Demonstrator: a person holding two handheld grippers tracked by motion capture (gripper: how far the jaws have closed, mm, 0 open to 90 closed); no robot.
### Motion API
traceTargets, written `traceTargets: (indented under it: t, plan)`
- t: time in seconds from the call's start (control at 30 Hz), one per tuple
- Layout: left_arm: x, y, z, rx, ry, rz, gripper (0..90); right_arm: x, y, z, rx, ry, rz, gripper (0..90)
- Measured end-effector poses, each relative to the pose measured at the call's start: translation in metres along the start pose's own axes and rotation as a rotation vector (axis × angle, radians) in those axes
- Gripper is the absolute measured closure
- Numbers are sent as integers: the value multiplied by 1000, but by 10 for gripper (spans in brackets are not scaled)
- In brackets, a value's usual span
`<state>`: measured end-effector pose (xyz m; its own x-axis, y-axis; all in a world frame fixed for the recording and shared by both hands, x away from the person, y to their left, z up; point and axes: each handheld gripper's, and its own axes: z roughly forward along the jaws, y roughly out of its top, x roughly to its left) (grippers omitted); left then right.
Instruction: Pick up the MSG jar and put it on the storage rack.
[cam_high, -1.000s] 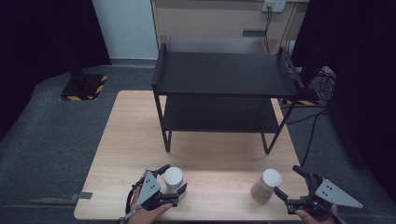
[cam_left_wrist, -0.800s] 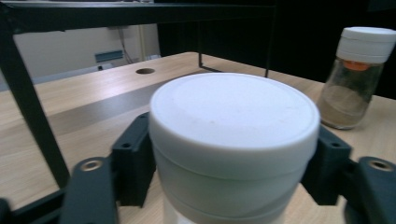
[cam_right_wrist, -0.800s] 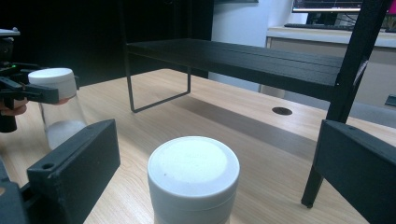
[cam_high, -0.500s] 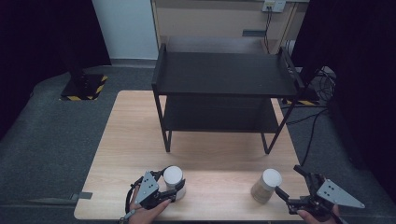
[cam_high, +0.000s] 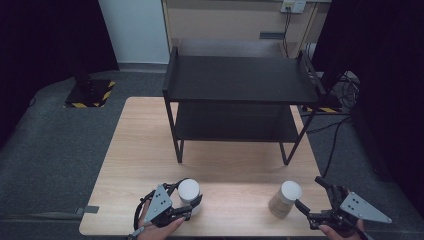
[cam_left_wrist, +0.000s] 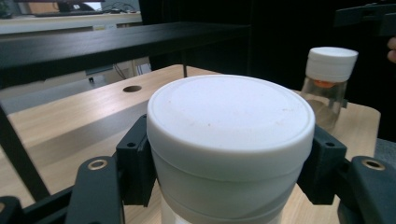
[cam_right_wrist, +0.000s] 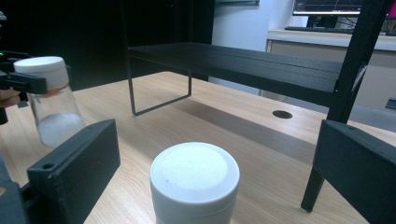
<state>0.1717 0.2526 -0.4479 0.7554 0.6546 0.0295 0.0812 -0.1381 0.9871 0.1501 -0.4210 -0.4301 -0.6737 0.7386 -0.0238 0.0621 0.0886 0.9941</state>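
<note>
From above, my left gripper (cam_high: 186, 207) clamps a white-capped jar (cam_high: 188, 192) near the wooden table's (cam_high: 235, 170) front edge. Its own view shows the smooth round lid pinched between jaws. My right gripper (cam_right_wrist: 219, 186) gapes around the other jar (cam_right_wrist: 194, 179), bare wood beyond.

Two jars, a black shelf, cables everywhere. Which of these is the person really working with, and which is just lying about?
In use, as far as I can judge:
- left gripper, jaws closed on the left jar
- right gripper, jaws open, near the right jar but not holding it
- black shelf, perhaps where the jars will go

Just lying about:
- wall cables
- black-and-yellow floor stand
</note>
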Motion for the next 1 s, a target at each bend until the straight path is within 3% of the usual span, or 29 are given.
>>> traceTargets:
  t: [0.17,0.43,0.6,1.0]
  plan:
    - [-2,18,-2,-28,-12,13,334,0,1,-1,-6,1,3,12]
    - [4,41,-3,-31,-35,25,334,-1,1,-1,-11,12,10,12]
    - [6,60,-1,-10,-58,57,334,-1,3,0,-10,16,7,11]
    - [14,88,2,-8,-105,54,334,-1,2,1,-4,24,14,10]
